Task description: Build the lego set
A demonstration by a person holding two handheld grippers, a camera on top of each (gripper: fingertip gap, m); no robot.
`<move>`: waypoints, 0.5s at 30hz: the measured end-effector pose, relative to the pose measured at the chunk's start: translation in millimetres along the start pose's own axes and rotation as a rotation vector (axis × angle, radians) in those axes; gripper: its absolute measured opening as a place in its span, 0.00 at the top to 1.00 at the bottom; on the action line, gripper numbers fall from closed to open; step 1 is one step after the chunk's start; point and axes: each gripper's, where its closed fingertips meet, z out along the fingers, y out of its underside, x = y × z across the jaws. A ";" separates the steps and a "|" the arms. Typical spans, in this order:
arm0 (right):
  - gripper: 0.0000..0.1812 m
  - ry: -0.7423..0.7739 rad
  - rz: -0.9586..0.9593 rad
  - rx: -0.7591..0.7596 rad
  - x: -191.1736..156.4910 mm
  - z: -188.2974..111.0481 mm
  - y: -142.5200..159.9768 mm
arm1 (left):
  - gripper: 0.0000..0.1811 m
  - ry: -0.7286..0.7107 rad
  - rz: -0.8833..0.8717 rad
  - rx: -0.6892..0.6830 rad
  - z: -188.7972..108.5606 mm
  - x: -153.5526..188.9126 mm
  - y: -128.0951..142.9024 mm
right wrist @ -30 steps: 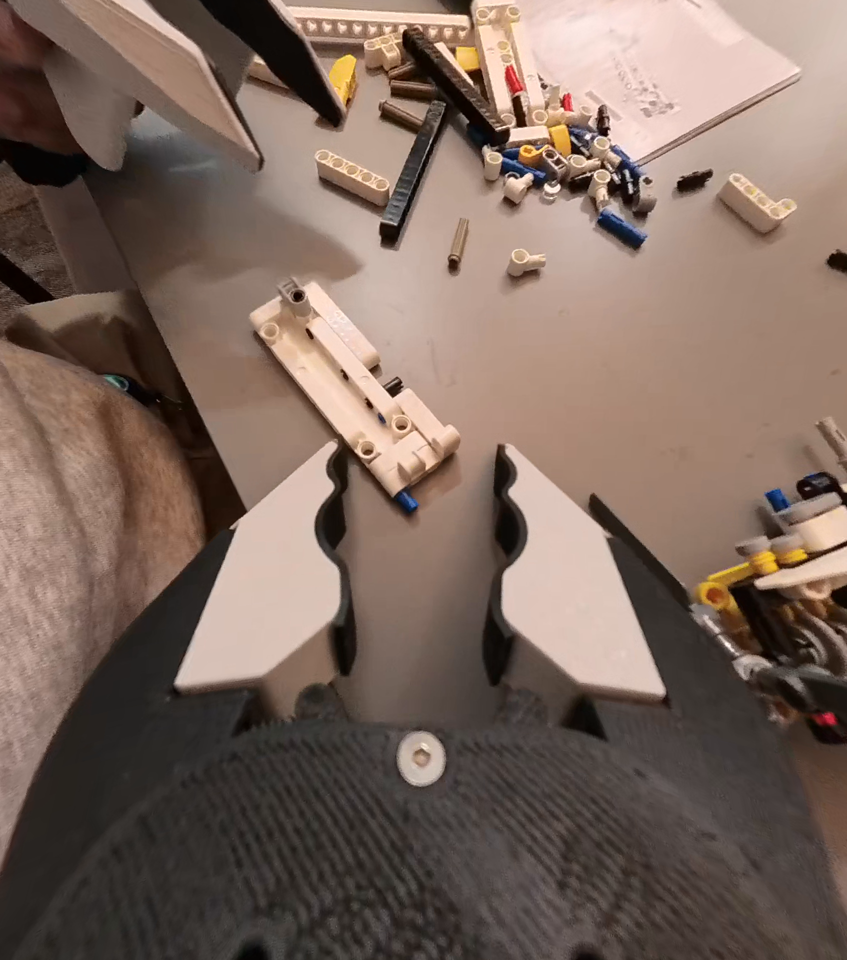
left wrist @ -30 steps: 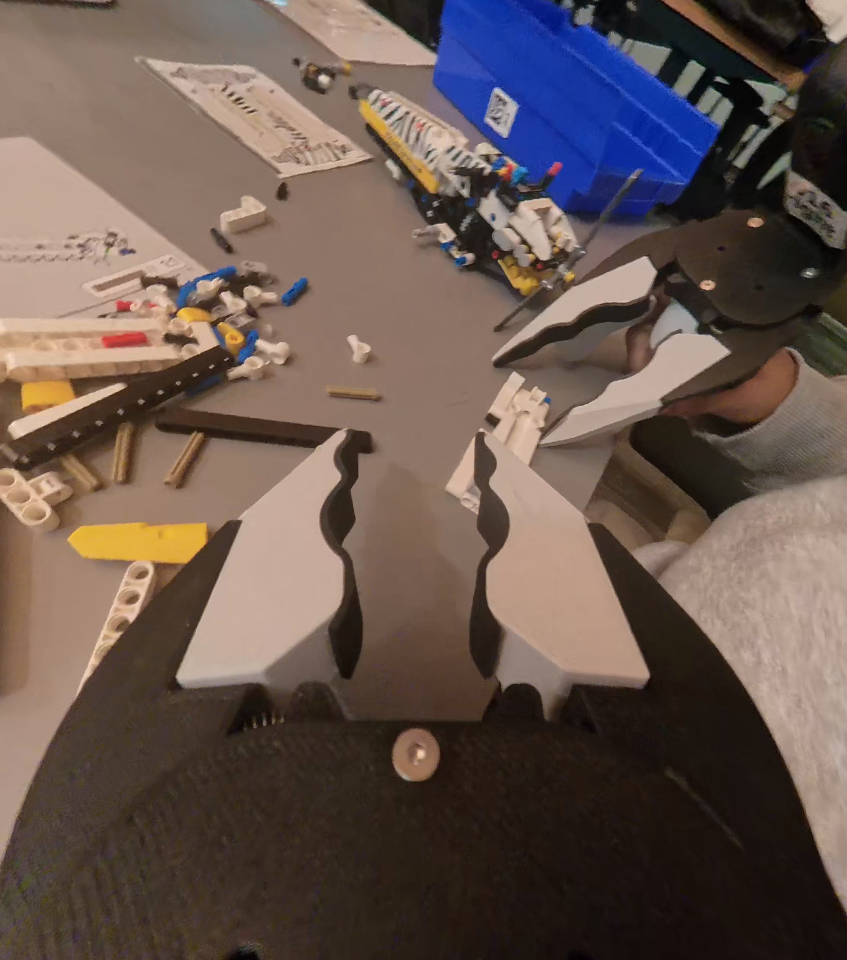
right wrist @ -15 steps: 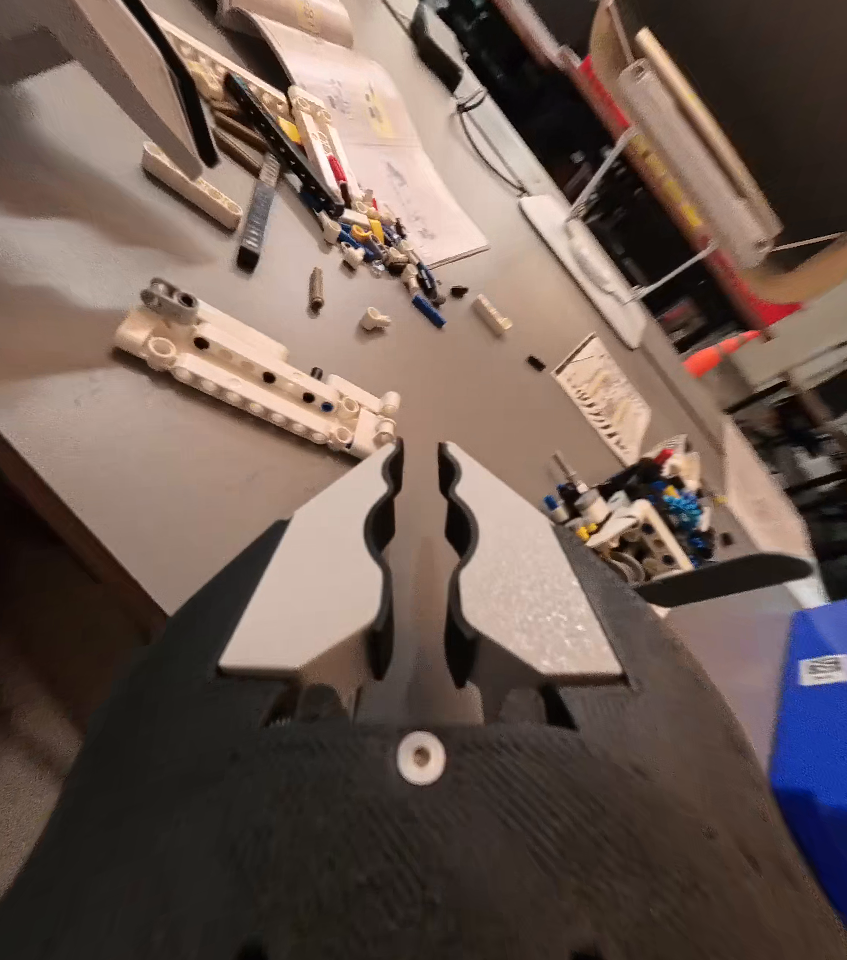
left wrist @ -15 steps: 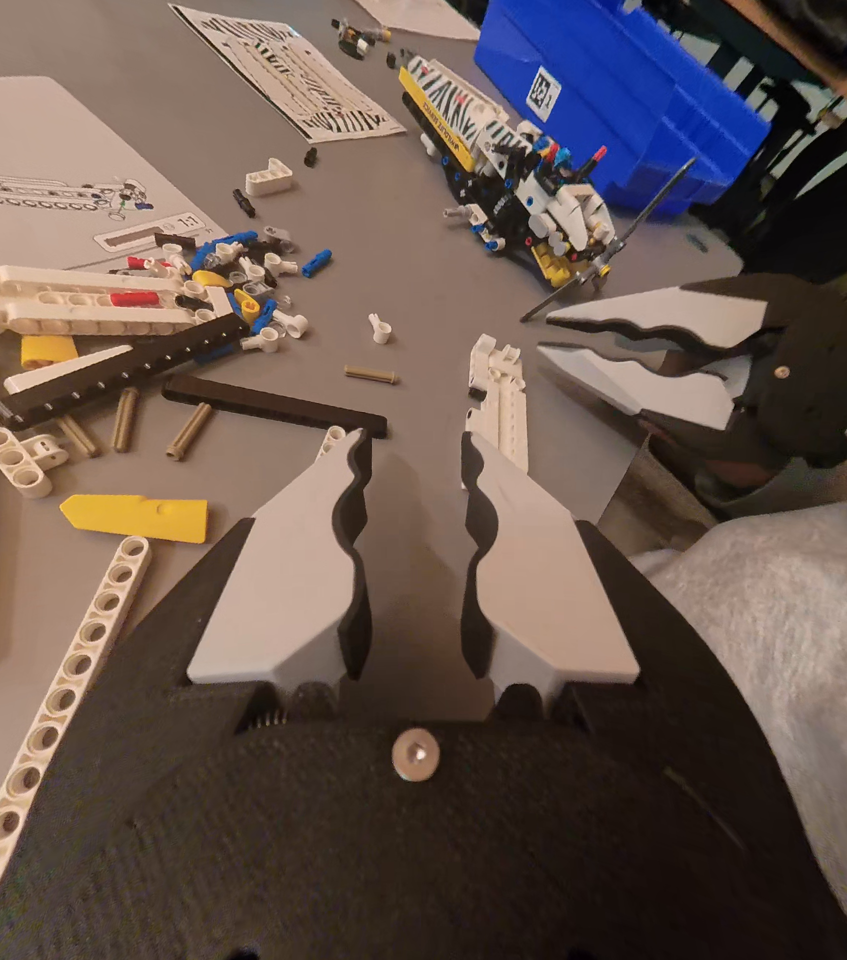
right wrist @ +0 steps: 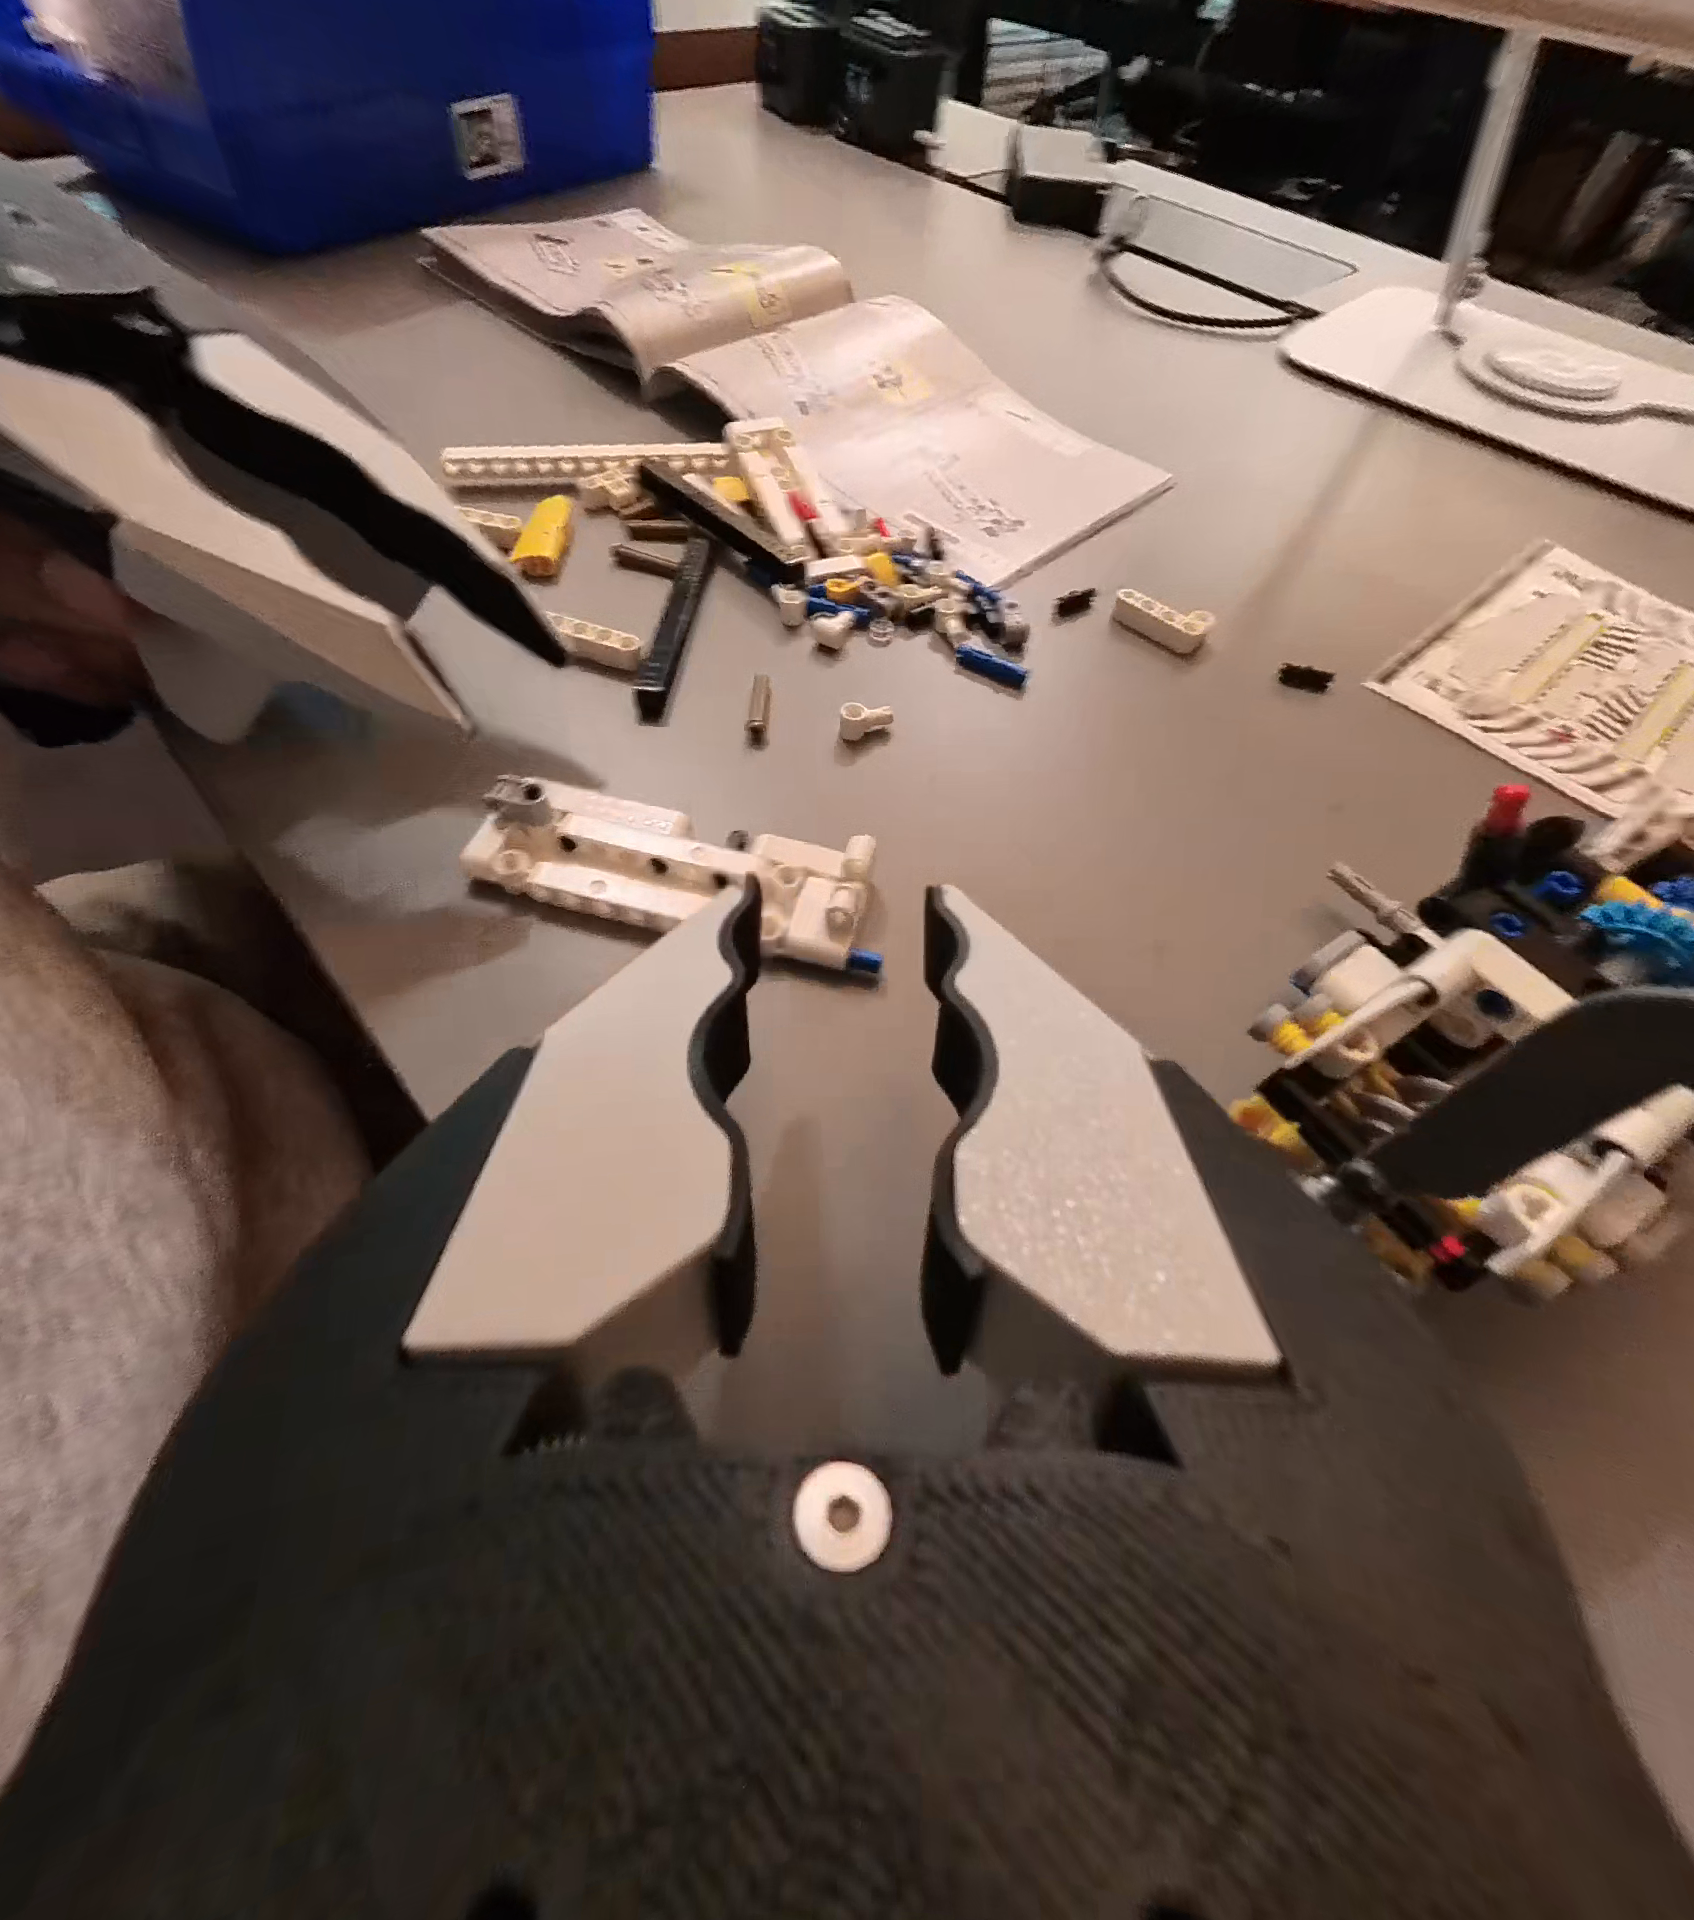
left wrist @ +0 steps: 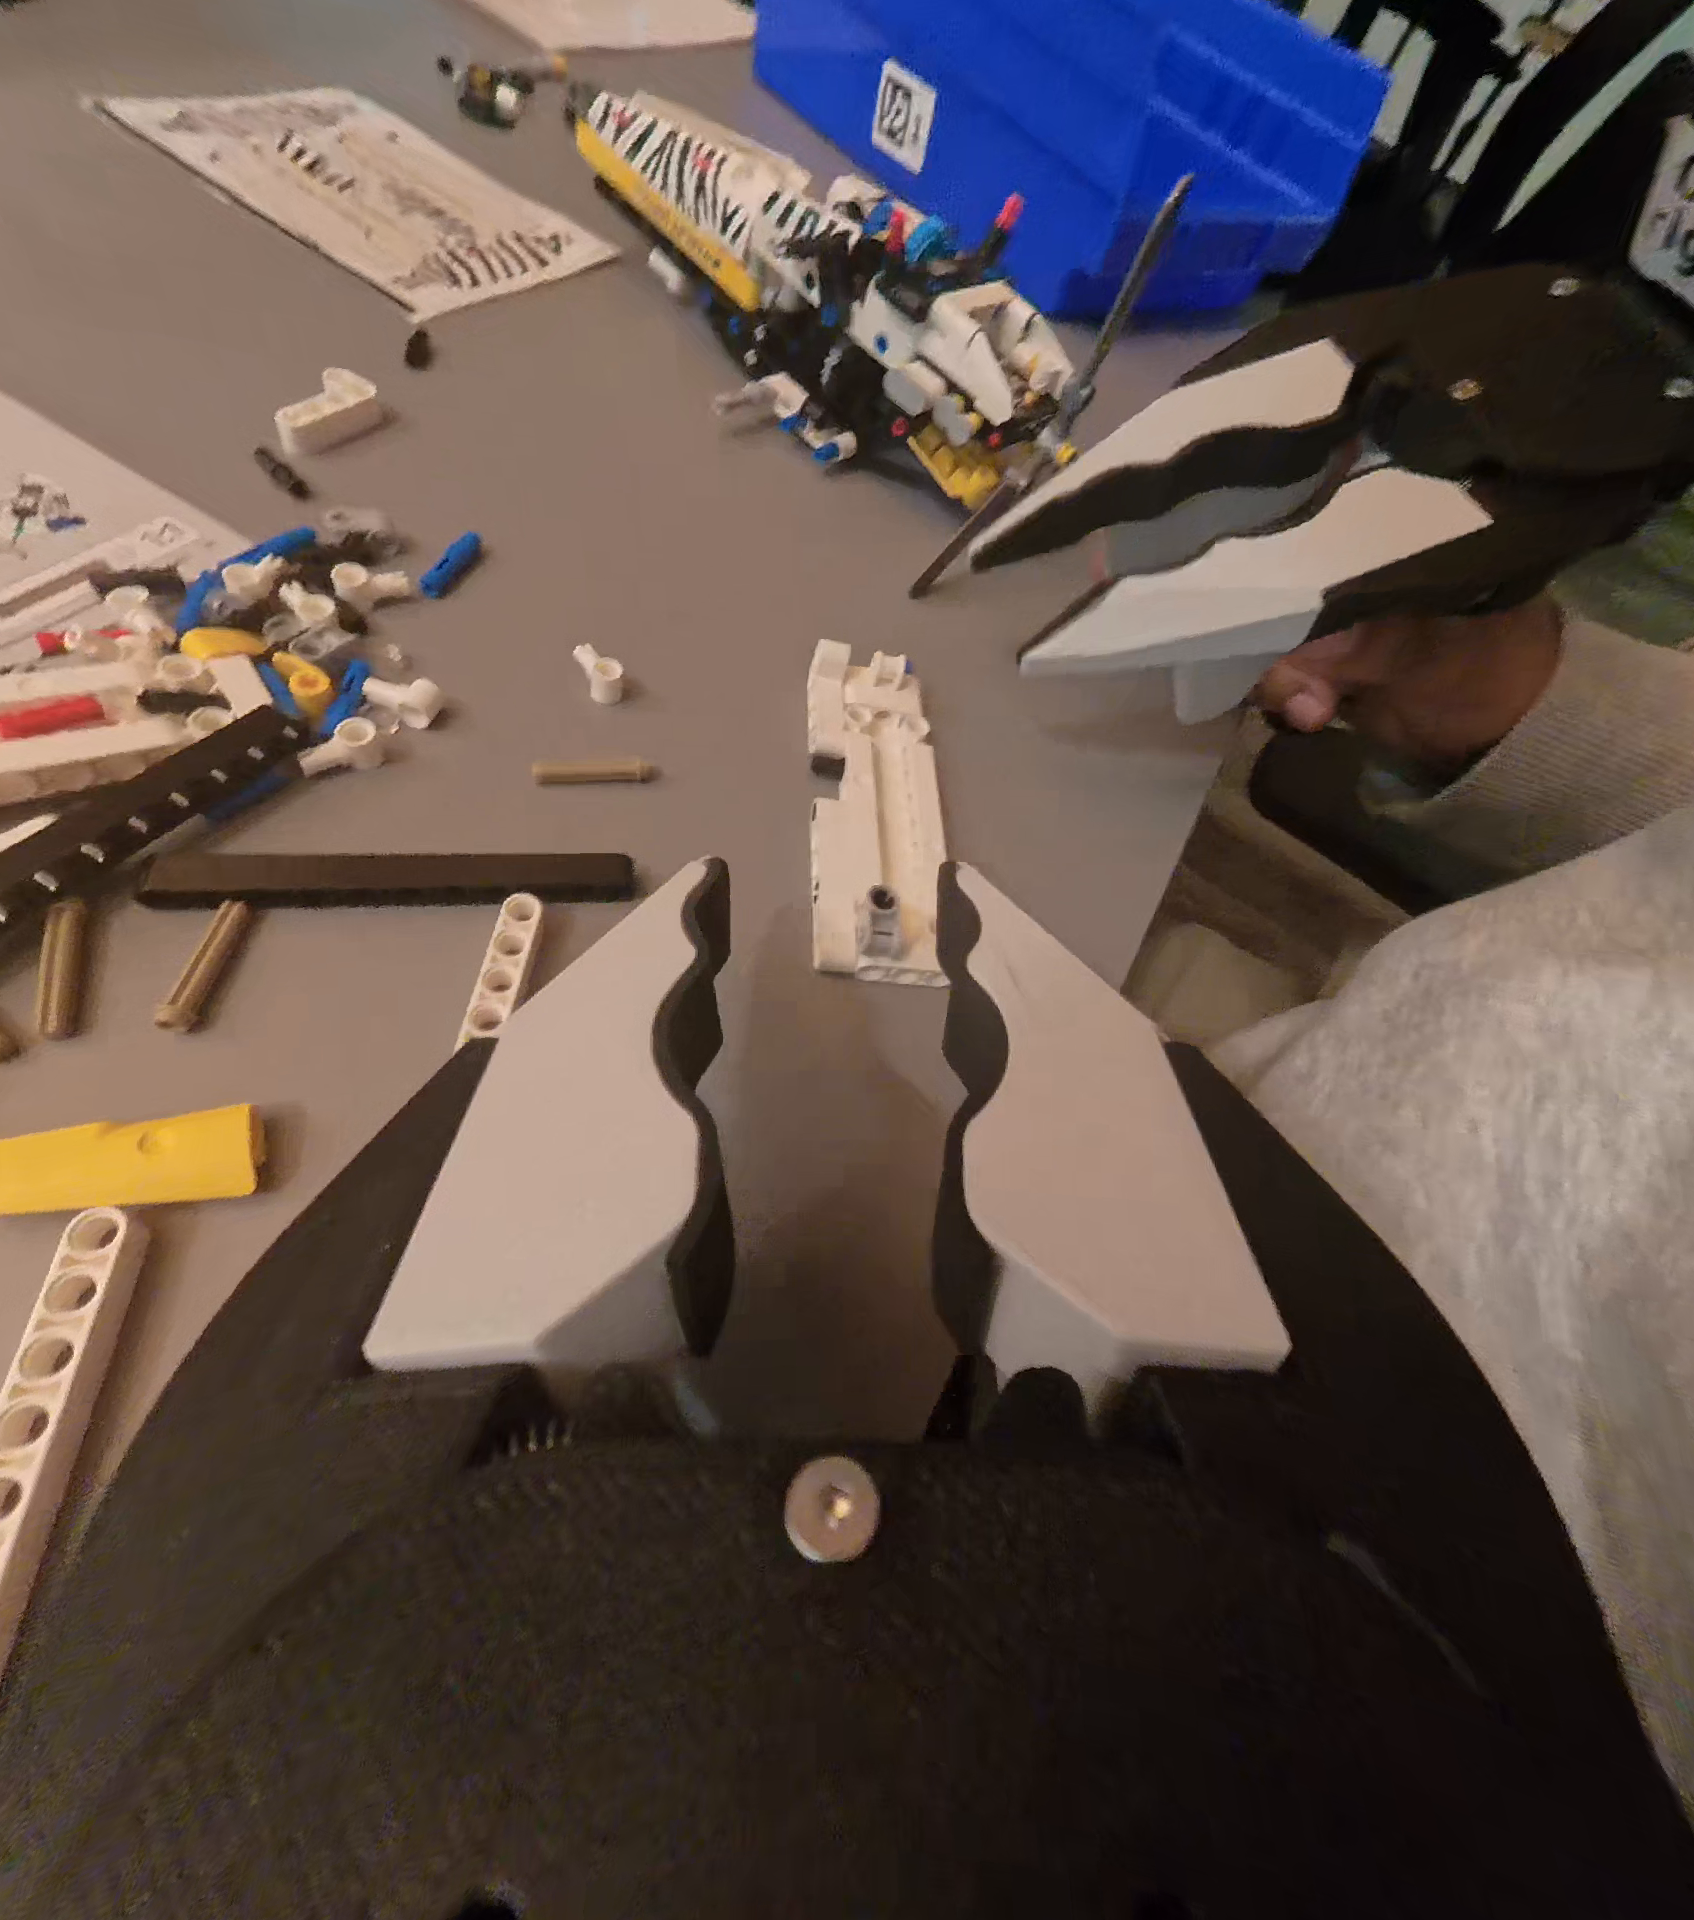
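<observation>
Both tongs empty: left gripper point(left wrist: 830, 883) parted wide, right gripper point(right wrist: 838, 899) parted too, nothing btwn fingers. White lego sub-assembly point(left wrist: 874, 821) flat on grey table point(left wrist: 562, 436), just ahead of both tips, near table edge.

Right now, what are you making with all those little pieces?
A person is building a Lego set with two hand-held tongs. Both the left tongs and the right tongs are open and empty, hovering near a white assembly on the grey table. The half-built striped model sits farther back, with loose pieces scattered nearby.
</observation>
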 end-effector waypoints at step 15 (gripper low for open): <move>0.79 -0.163 0.068 -0.055 -14.6 3.1 5.2 | 0.53 -0.075 0.042 -0.113 16.3 -2.3 12.0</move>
